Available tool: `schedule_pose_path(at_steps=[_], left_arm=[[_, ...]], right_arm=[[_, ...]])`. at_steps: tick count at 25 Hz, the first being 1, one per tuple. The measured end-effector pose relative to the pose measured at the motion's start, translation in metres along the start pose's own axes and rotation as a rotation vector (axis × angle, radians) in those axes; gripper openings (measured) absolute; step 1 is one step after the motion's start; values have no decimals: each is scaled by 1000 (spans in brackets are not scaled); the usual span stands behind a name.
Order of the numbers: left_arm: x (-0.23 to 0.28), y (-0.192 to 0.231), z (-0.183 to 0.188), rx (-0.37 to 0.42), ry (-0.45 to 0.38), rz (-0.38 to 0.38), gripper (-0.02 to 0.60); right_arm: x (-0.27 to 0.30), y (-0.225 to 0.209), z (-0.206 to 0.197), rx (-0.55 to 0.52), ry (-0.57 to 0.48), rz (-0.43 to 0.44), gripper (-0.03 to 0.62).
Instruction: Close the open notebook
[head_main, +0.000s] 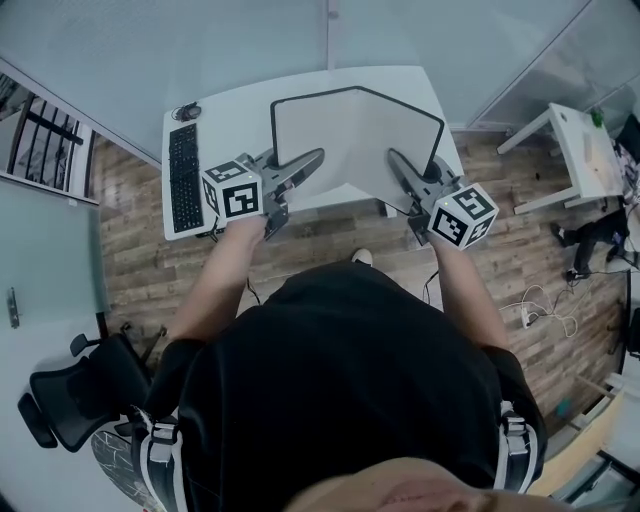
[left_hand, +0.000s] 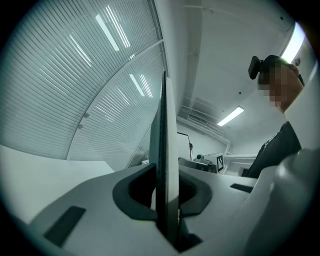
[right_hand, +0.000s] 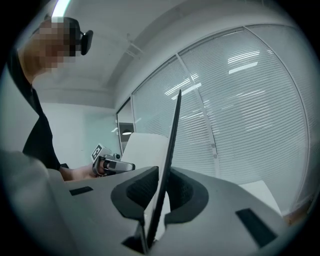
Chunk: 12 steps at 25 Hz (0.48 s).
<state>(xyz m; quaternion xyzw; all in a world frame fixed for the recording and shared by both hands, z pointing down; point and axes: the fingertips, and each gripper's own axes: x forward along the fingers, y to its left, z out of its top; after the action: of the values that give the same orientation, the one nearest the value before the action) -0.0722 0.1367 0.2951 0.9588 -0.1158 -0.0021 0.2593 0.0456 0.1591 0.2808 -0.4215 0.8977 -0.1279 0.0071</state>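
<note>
A: Where is the notebook (head_main: 355, 140), and what has hold of it?

B: It is open over the white desk (head_main: 225, 120), pale pages facing up toward the head camera, the dark cover showing as a rim all round. The left gripper (head_main: 312, 160) is clamped on the near edge of the left half; the right gripper (head_main: 398, 165) is clamped on the near edge of the right half. In each gripper view the thin board is pinched between the pads, so neither is empty.

A: How should the closing go?

B: I judge the step in hand to be folding the two halves together. Bring the grippers toward each other evenly and let the fold at the far side act as the hinge; hold both at one height so the edges meet square. Both grips look shallow, close to the rim; a twist of either wrist could slip the cover out. One gripper probably has to let go before the halves meet, or the inner jaws end up caught between the pages.

A: Does it rest on the desk?

B: I cannot tell whether the far fold touches the surface.

A: And the room?

B: The desk is smooth and white; a black keyboard (head_main: 185, 175) lies along its left edge, well apart from the notebook. A glass partition with slatted blinds (left_hand: 75, 90) stands behind the desk; the floor (head_main: 130, 270) is wood plank. A black office chair (head_main: 70, 395) sits at the person's left; a second table (head_main: 570, 150) and loose cables (head_main: 540, 312) are off to the right.
</note>
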Motion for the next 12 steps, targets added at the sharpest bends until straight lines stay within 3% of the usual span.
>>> schedule_pose_path(at_steps=[7, 12], left_arm=[[75, 49, 33, -18, 4, 34, 60], [78, 53, 24, -22, -1, 50, 61]], right_arm=[[20, -93, 19, 31, 17, 11, 60], [21, -98, 9, 27, 27, 33, 60]])
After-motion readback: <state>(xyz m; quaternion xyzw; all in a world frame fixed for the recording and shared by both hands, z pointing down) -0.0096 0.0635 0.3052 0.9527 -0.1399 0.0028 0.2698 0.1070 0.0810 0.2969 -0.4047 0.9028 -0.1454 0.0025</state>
